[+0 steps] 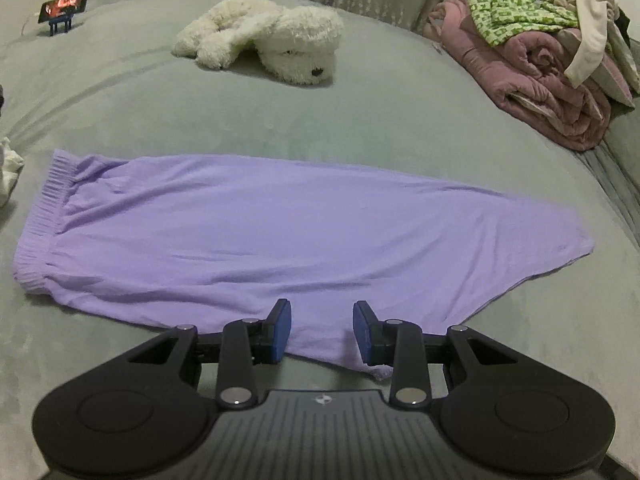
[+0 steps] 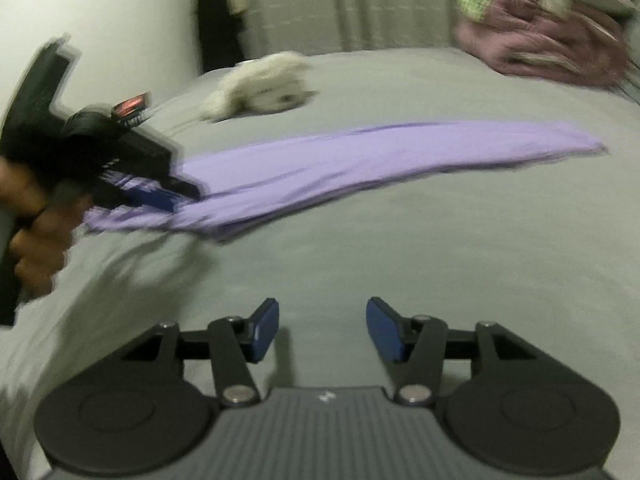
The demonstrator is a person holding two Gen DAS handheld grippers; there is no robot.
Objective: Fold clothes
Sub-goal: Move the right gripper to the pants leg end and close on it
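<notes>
Item 1: purple garment (image 1: 256, 220), looks like trousers folded lengthwise, flat on grey bed (image 1: 360, 112). Elastic waistband at 9 o'clock in left wrist view, narrow leg end at 3 o'clock. A few shallow wrinkles, otherwise smooth.

Item 2: left gripper (image 1: 322, 330), fingers (image 1: 280, 330) part spread, garment's near edge running between them. Pads don't look pressed on cloth; I'd call it not pinched. Right wrist view (blurred) has this gripper (image 2: 160, 200) at 9 o'clock, down at the garment's left portion, person's hand (image 2: 36, 236) on the handle.

Item 3: right gripper (image 2: 322, 330), fingers spread, nothing between them, only bare bed below. Garment (image 2: 360, 160) sits well apart at 12 o'clock from it.

Step in hand, my read: take both ends for a crosswise fold. To do well: bring right fingers to leg end at 3 o'clock, pinch all layers at the edge, left does same near waistband, lift low and even, lay end on end, corners matched, no drag on the bedcover.

Misc.: white plush dog (image 1: 264, 36) at 12 o'clock, unfolded clothes pile (image 1: 552, 48) at 2 o'clock, phone on stand (image 1: 63, 8) at 10 o'clock. All clear of fold path.
</notes>
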